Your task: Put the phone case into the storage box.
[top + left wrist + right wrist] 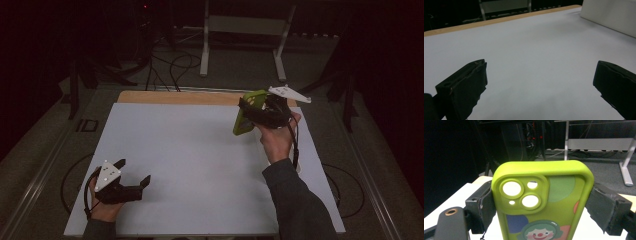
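Lime-green rubbery phone case [541, 202], clamped across its width by the right gripper [250, 116] above the white surface's [200, 165] far right corner, wants a steady level carry, while the left gripper [134, 172] rests wide open, holding nothing.

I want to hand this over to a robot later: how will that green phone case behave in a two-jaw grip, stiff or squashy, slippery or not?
The green phone case, clamped across its width by the right gripper, keeps its shape, so it is probably fairly stiff. Its matte, rubbery-looking rim likely resists slipping. The camera holes show light through them, so it may be empty and light.
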Demonstrator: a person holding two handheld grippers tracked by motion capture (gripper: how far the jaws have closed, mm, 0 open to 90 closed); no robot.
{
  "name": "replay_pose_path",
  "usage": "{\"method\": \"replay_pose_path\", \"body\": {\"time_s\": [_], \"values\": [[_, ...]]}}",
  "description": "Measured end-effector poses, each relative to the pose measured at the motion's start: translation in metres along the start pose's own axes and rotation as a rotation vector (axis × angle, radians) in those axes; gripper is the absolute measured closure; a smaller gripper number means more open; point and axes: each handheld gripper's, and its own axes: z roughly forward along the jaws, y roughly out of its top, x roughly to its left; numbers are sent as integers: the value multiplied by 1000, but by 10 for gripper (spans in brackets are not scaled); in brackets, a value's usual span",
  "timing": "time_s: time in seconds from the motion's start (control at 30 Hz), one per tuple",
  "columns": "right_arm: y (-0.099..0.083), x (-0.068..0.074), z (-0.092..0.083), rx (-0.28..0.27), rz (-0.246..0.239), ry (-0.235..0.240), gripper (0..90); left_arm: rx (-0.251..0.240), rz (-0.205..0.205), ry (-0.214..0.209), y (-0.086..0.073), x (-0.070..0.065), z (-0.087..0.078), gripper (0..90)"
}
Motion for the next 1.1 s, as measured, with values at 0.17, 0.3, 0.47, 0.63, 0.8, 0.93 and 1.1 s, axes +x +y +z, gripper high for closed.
{"method": "replay_pose_path", "body": {"time_s": [0.17,0.3,0.47,0.63,0.8,0.93,1.1], "values": [[1,-6,4,3,17,-16,161,6,5,1,-1,-1,1,0],[2,-8,5,3,21,-27,161,6,4,0,-1,-1,1,0],[1,-10,9,5,27,-39,161,9,3,-2,-2,-1,1,0],[2,-14,13,6,17,-63,161,10,5,-1,-2,-2,2,0],[1,-17,18,6,28,-71,161,11,6,0,-2,-2,1,0],[4,-18,20,5,21,-88,162,6,0,2,-2,-1,0,0],[11,-19,22,0,1,-104,162,6,0,3,-2,-1,0,0]]}}
